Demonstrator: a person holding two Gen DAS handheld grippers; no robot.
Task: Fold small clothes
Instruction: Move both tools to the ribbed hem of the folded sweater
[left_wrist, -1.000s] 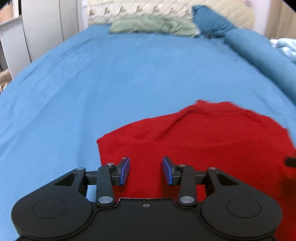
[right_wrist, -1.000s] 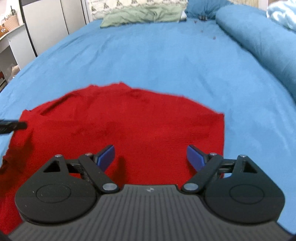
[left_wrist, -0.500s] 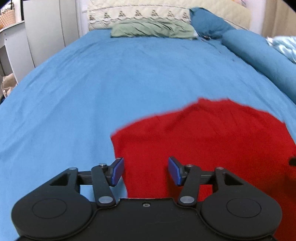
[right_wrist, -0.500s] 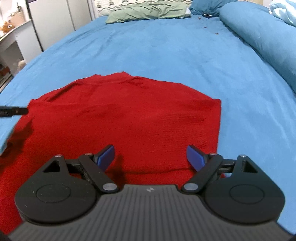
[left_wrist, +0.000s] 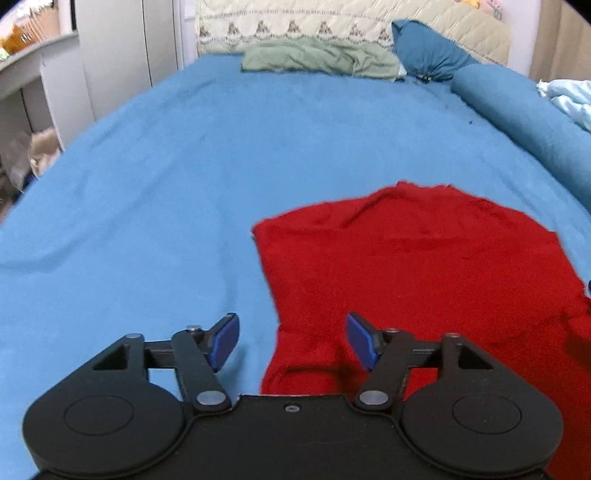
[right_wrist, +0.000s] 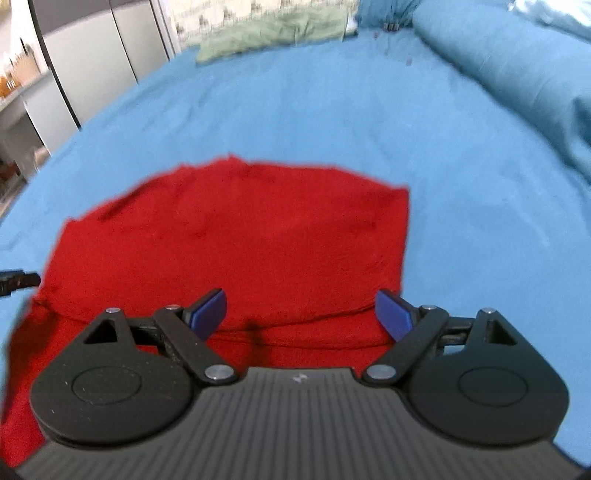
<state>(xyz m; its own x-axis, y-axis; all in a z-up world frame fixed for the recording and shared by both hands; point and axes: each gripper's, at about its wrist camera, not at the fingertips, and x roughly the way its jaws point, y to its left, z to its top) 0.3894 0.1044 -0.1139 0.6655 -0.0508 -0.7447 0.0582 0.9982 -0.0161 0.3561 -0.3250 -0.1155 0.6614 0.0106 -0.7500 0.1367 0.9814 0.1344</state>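
Both grippers' fingers (left_wrist: 225, 341) gape, the left opening, over red garment (left_wrist: 424, 266) on blue bed (left_wrist: 166, 206).

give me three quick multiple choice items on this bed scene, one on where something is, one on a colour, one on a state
1. Where does the green cloth lie?
A. at the far end of the bed, by the headboard
B. on top of the red garment
C. between the left gripper's fingers

2. What colour is the garment spread on the blue bedsheet?
A. yellow
B. red
C. white

3. How do the right gripper fingers stand?
A. clamped on the garment's edge
B. shut with nothing between them
C. apart, gripping nothing

Answers:
1. A, it sits against the patterned headboard, far beyond the garment.
2. B, both wrist views show it bright red.
3. C, the blue pads stand wide apart above the garment's folded edge, pressing on nothing.
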